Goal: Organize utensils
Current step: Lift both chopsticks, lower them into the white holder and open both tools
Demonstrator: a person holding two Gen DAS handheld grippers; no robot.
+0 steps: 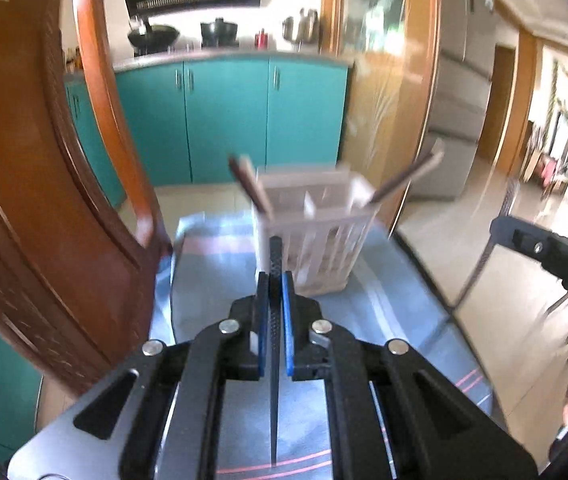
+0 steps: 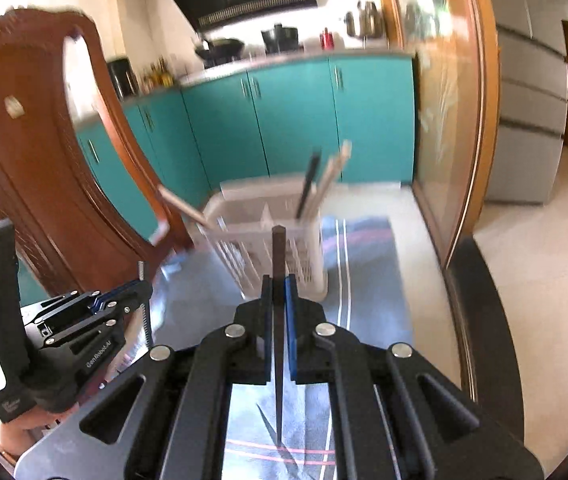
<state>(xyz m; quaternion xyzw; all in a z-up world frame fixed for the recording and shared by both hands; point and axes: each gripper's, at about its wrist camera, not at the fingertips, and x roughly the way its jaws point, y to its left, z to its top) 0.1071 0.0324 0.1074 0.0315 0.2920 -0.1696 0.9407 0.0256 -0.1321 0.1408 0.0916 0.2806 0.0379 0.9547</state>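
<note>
A white slatted utensil basket (image 1: pixel 316 232) stands on the blue striped cloth (image 1: pixel 219 272), with chopsticks (image 1: pixel 249 184) leaning out of its left and right compartments. My left gripper (image 1: pixel 275 280) is shut on a black textured chopstick (image 1: pixel 275 264), held upright just in front of the basket. In the right wrist view, the basket (image 2: pixel 271 232) sits ahead and my right gripper (image 2: pixel 279 284) is shut on a dark brown chopstick (image 2: pixel 278 256) near its front wall. The left gripper (image 2: pixel 123 300) also shows there at the lower left.
A carved wooden chair back (image 1: pixel 43 184) stands close on the left. A glass door with a wooden frame (image 2: pixel 456 120) runs along the right, beside the table's dark edge (image 2: pixel 480 300). Teal kitchen cabinets (image 1: pixel 227 120) lie behind.
</note>
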